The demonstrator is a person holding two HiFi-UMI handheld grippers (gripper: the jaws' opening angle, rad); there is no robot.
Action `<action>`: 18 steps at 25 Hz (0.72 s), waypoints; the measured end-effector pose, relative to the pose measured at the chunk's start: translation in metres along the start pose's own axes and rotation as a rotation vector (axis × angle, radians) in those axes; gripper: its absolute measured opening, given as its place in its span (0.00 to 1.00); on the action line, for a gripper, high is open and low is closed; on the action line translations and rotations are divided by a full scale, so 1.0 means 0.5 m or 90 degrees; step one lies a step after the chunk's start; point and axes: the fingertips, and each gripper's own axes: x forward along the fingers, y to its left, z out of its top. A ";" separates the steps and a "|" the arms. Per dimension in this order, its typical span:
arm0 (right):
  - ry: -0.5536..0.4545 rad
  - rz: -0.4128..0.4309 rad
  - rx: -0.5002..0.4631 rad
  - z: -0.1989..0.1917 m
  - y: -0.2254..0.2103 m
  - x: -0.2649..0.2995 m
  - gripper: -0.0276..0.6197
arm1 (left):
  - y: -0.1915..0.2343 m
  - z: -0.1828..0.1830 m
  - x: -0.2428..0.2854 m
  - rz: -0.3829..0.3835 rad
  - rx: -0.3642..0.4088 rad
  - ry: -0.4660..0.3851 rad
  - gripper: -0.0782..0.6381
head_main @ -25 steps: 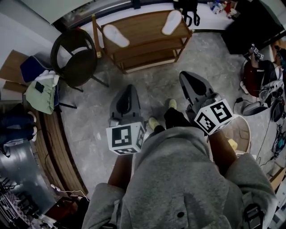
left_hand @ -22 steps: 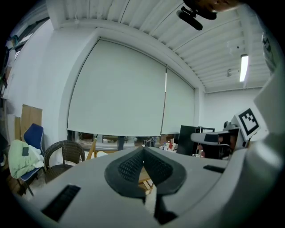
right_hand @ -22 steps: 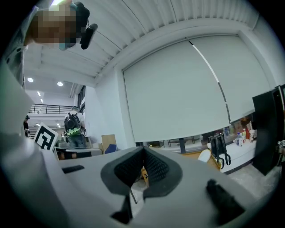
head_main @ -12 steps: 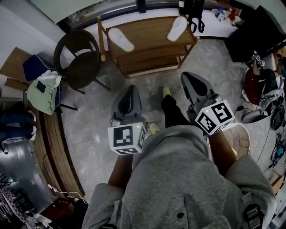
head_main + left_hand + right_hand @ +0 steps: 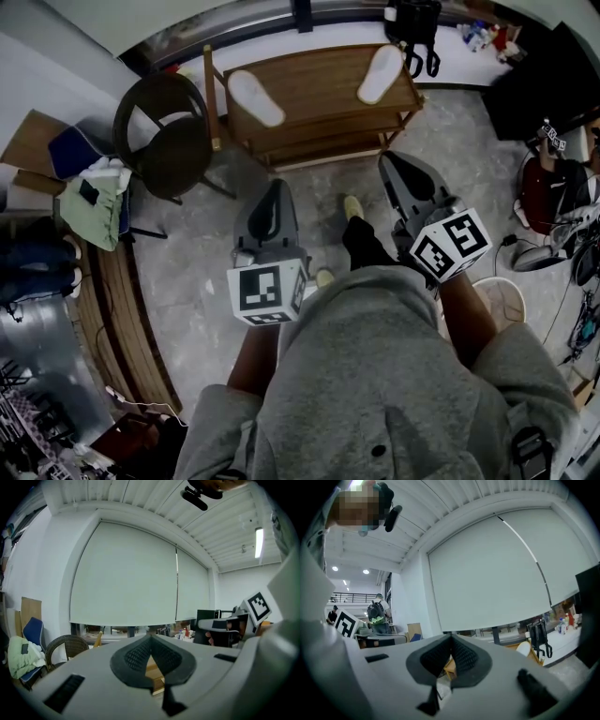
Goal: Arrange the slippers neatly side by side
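Note:
Two white slippers lie far apart on top of a wooden shelf [image 5: 319,103]: the left slipper [image 5: 255,97] near its left end, the right slipper [image 5: 381,74] near its right end. My left gripper [image 5: 273,190] hangs over the floor in front of the shelf, shut and holding nothing. To its right, my right gripper [image 5: 393,163] is shut and holds nothing as well. In the left gripper view the jaws [image 5: 150,641] meet at the tip, and the shelf [image 5: 155,673] shows through a gap below. The right gripper view shows its jaws [image 5: 451,641] closed, with one slipper [image 5: 524,649] beyond.
A dark wicker chair [image 5: 160,122] stands left of the shelf. Further left is a blue chair with a green cloth [image 5: 91,195]. A black bag [image 5: 412,21] sits behind the shelf. A white bucket [image 5: 499,296] and cluttered gear [image 5: 548,178] are on the right. The person's feet [image 5: 353,208] are on the grey floor.
The person has stepped forward: the shelf and slippers sit slightly lower and nearer in the head view. Both grippers stay shut and level.

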 end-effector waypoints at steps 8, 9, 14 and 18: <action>0.015 -0.004 0.031 0.010 -0.125 0.089 0.08 | 0.002 0.011 0.156 -0.007 0.005 0.028 0.13; 0.015 -0.007 0.034 0.013 -0.139 0.100 0.08 | 0.001 0.013 0.175 -0.011 0.006 0.031 0.13; 0.015 -0.016 0.049 0.024 -0.210 0.137 0.08 | -0.014 0.009 0.261 -0.026 0.012 0.060 0.13; 0.018 -0.021 0.071 0.031 -0.270 0.157 0.08 | -0.028 0.011 0.315 -0.027 0.021 0.076 0.13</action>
